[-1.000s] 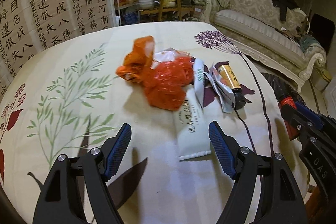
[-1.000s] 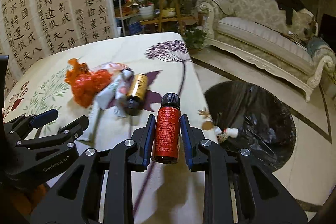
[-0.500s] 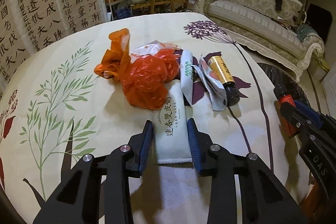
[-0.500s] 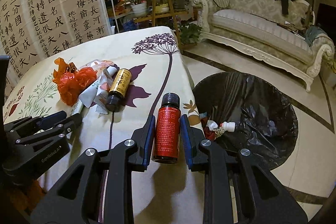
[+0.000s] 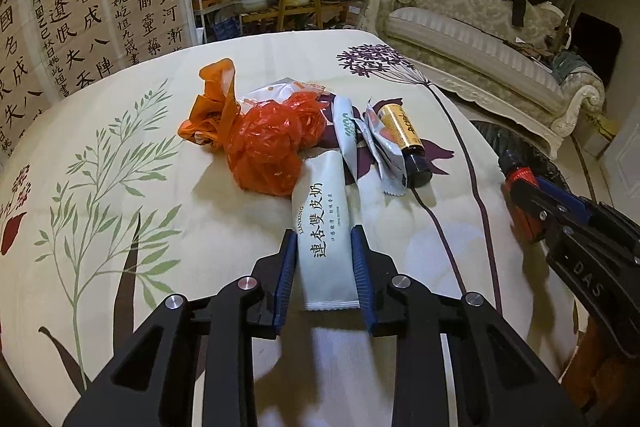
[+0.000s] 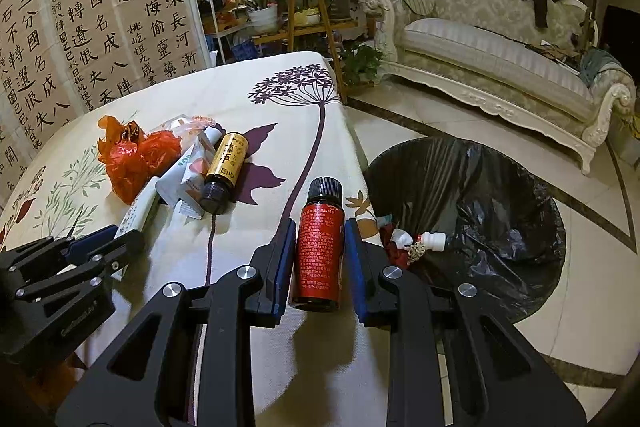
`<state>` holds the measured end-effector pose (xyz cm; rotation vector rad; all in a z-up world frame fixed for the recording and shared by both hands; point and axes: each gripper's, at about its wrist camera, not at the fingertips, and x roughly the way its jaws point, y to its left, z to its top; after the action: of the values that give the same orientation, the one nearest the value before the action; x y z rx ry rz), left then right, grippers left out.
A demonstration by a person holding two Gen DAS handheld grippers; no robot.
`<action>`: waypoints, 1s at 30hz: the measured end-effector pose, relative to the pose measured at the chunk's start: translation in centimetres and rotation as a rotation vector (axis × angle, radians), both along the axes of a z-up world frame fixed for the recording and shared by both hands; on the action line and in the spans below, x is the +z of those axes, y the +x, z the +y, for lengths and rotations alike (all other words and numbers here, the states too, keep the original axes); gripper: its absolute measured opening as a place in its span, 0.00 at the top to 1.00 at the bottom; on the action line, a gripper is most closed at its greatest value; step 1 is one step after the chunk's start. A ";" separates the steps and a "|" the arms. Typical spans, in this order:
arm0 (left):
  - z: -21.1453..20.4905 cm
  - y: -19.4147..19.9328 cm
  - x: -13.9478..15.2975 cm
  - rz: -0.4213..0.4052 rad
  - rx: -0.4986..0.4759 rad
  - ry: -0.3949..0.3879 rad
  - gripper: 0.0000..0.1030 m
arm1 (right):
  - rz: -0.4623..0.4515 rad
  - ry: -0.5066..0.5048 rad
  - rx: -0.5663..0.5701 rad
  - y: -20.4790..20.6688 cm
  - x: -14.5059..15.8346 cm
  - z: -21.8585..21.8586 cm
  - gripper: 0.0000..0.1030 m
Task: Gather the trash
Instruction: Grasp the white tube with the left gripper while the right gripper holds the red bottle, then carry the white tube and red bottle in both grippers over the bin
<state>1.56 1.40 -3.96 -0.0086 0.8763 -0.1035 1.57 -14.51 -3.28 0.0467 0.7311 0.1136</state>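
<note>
R tongs (image 6: 318,251) clamped on the red bottle (image 6: 319,249), cap fwd, past the table's (image 6: 256,83) R edge w/ the black-lined bin (image 6: 500,195) just ahead-right, while L tongs (image 5: 324,267) pinch the white sachet (image 5: 323,231) lengthwise, mid-table.

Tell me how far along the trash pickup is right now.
Done: a few scraps already lie in the black-lined bin. In hand: the right gripper is shut on the red bottle, near the bin; the left gripper has its jaws closed on the white packet. Left on the table: the orange bag, the gold bottle and small wrappers.
</note>
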 end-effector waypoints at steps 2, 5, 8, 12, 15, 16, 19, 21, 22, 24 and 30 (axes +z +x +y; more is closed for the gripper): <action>0.1 -0.3 0.1 -0.002 0.000 0.000 0.73 | -0.002 0.001 -0.001 0.0 0.1 -0.1 0.76; 0.1 -0.8 0.4 -0.010 -0.005 -0.001 0.73 | -0.006 0.001 -0.003 -0.2 0.3 -0.2 0.76; -0.1 -1.3 0.7 -0.020 -0.017 -0.004 0.73 | -0.010 -0.001 -0.006 -0.4 0.4 -0.2 0.76; -0.2 -1.6 1.3 -0.039 -0.030 -0.012 0.73 | -0.016 -0.003 -0.013 -0.7 0.6 -0.5 0.76; -0.5 -1.6 1.8 -0.060 -0.041 -0.017 0.73 | -0.023 -0.004 -0.025 -1.0 0.9 -0.8 0.76; -0.6 -1.6 2.1 -0.069 -0.045 -0.018 0.73 | -0.025 -0.005 -0.030 -1.0 1.0 -1.0 0.76; -1.3 -1.5 2.6 -0.090 -0.059 -0.024 0.73 | -0.033 -0.008 -0.052 -1.2 1.3 -1.8 0.76; -1.8 -1.3 2.9 -0.104 -0.069 -0.025 0.73 | -0.037 -0.009 -0.071 -1.2 1.5 -2.5 0.76; -2.2 -1.2 3.1 -0.114 -0.077 -0.024 0.73 | -0.038 -0.011 -0.081 -1.3 1.5 -2.8 0.76; -2.8 -1.1 3.3 -0.127 -0.090 -0.024 0.73 | -0.043 -0.012 -0.107 -1.3 1.7 -3.7 0.76; -5.6 0.1 3.7 -0.163 -0.151 -0.028 0.73 | -0.053 -0.023 -0.177 -0.7 2.1 -6.4 0.76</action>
<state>1.65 -4.19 -0.24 0.0397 0.7123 -0.2545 0.83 -20.95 -1.20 0.0863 0.6726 -0.0623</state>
